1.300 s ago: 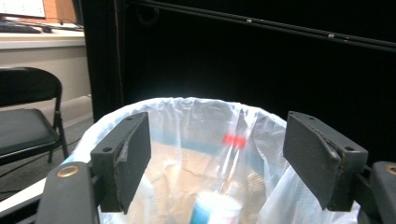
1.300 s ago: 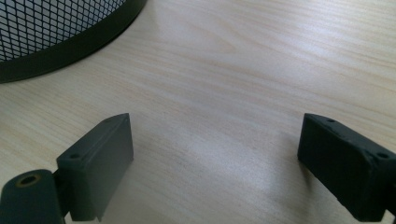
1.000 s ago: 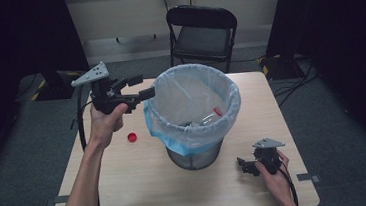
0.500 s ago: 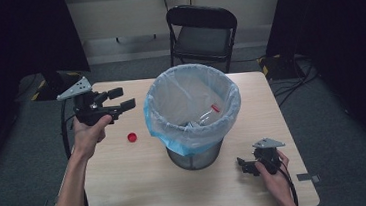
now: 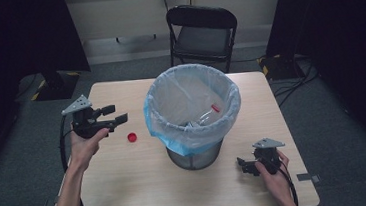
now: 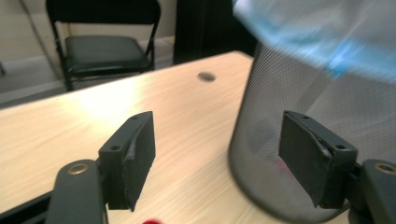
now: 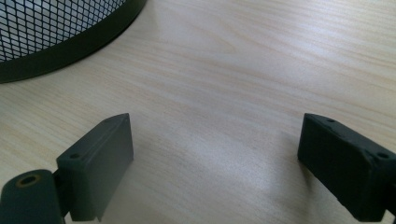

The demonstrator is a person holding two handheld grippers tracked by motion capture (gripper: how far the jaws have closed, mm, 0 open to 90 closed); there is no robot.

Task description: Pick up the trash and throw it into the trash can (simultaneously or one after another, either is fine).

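My left claw [image 5: 114, 115] hovers just above the pale wood-grain surface [image 5: 128, 188], jaws partly open and just now closing, with nothing between the pads. The small round red plastic bottle cap [image 5: 132, 137] lies on the surface just beyond and below the jaws; in the left gripper view its red rim [image 6: 152, 221] shows at the bottom edge. I judge the cap light, rigid and smooth, and so low that it may skid away; grip it across its diameter at the rim, pads low. Near it stands the black wire-mesh bin [image 5: 194, 154] with a thin, crinkled blue-clear plastic liner [image 5: 191, 107], bottles inside. My right claw [image 5: 244, 165] rests on the surface, jaws wide and empty.
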